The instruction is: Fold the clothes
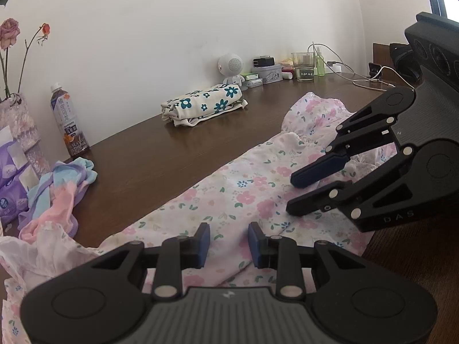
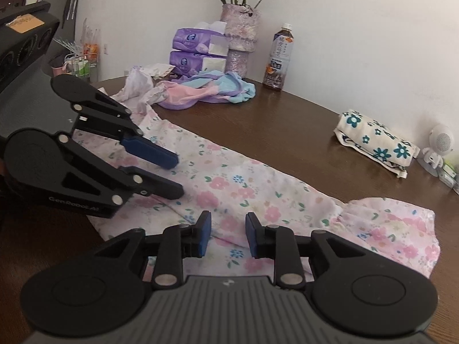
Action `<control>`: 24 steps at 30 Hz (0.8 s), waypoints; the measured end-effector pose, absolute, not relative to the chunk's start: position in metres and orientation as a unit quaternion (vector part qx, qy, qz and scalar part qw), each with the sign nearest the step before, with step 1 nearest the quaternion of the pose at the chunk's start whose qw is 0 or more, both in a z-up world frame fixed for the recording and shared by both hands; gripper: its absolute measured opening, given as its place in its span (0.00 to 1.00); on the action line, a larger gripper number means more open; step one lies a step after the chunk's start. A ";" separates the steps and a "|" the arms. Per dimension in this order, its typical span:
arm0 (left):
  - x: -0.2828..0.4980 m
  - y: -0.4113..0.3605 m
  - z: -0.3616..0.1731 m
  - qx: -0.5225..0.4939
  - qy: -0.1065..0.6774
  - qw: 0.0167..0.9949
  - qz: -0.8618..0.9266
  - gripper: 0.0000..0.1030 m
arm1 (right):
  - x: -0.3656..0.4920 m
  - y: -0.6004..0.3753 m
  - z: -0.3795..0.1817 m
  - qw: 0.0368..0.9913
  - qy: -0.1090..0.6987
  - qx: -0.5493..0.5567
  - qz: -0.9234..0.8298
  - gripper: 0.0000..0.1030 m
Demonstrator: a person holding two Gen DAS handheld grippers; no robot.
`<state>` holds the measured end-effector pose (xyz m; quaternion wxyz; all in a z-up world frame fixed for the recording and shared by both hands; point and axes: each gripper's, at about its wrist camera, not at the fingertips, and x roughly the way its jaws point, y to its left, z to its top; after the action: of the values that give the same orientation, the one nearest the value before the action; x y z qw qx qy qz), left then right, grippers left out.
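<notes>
We hold both hand-held grippers low over a pink floral garment (image 1: 229,197) spread in a long strip on the dark wooden table (image 1: 149,154); the left hand-held gripper (image 1: 229,243) hangs with its fingers parted and nothing between them, and the right hand-held gripper (image 2: 228,233) is likewise parted and empty; the cloth's long axis runs across in front of both, from a crumpled end by the pastel clothes pile (image 2: 206,90) to a ruffled end on the right side; each hand-held gripper sits just above the near edge, side by side near the middle; a folded blue-flowered cloth (image 1: 203,104) lies well apart toward the wall; our next pinch, we judge, must take that near edge.
</notes>
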<state>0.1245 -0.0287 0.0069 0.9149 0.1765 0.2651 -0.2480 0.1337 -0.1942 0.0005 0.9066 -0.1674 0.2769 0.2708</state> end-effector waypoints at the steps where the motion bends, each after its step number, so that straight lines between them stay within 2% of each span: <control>1: 0.125 -0.029 0.007 0.176 0.265 0.915 -0.248 0.27 | 0.134 -0.200 0.001 0.909 0.278 -0.164 0.262 0.24; 24: 0.126 -0.029 0.007 0.177 0.265 0.915 -0.248 0.27 | 0.140 -0.291 0.004 0.938 0.301 -0.063 0.159 0.24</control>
<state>0.1259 -0.0291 0.0072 0.9148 0.1768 0.2653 -0.2481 0.1403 -0.2913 0.0035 0.9382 -0.0632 0.3011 0.1586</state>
